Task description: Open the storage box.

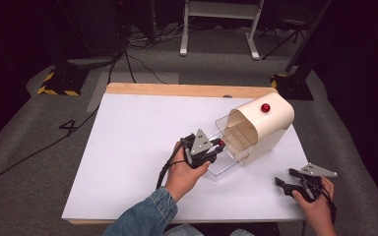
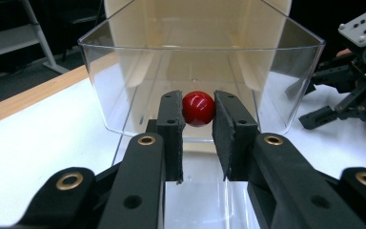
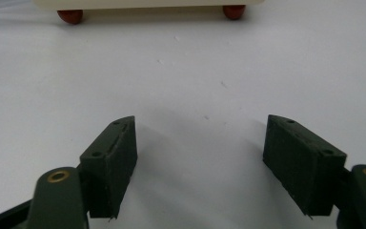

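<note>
Keep your left gripper point(image 2: 198, 112) level and pull straight back along the line of the drawer, because the small glossy red ball knob point(image 2: 198, 109) is round and can slip out from between the flat black pads point(image 2: 172, 125) if you tilt or twist the hand. In the left gripper view the jaws are nearly closed and pinch this knob from both sides; it sits right at their tips, at 12 o'clock from the gripper, on the front wall of the clear plastic drawer point(image 2: 124, 86). This drawer stands partly out of the cream rounded box point(image 1: 261, 129), which lies toward the 3 o'clock side of the white table point(image 1: 138, 147) in the high view. Your right gripper point(image 1: 291, 181) rests near the 5 o'clock corner, well apart from the box, with its jaws spread wide and nothing between them. I judge you could press it on the box if the box starts to slide.
</note>
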A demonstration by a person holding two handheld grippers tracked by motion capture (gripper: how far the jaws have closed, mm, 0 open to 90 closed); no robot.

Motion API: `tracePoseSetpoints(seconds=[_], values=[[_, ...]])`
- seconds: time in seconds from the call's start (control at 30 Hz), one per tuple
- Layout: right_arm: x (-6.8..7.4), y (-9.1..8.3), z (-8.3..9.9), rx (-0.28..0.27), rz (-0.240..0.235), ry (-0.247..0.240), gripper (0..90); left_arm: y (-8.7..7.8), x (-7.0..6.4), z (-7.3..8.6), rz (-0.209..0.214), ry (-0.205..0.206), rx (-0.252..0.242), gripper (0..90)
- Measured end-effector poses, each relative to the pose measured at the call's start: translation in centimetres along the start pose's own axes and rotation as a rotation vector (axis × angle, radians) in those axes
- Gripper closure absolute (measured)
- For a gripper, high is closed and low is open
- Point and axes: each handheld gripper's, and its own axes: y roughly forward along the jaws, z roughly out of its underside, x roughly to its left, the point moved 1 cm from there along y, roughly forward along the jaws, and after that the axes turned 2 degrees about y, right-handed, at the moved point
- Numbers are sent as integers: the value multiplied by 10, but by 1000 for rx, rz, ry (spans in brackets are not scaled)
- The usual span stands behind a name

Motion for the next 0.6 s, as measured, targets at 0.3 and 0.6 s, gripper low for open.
tracePoseSetpoints(seconds=[0.3,0.6], values=[[0,0,0,0,0,0,273,-22,-2,12,-9,6,-4,739],[0,0,0,0,0,0,273,-32,-4,24,-11,-5,-1,738]])
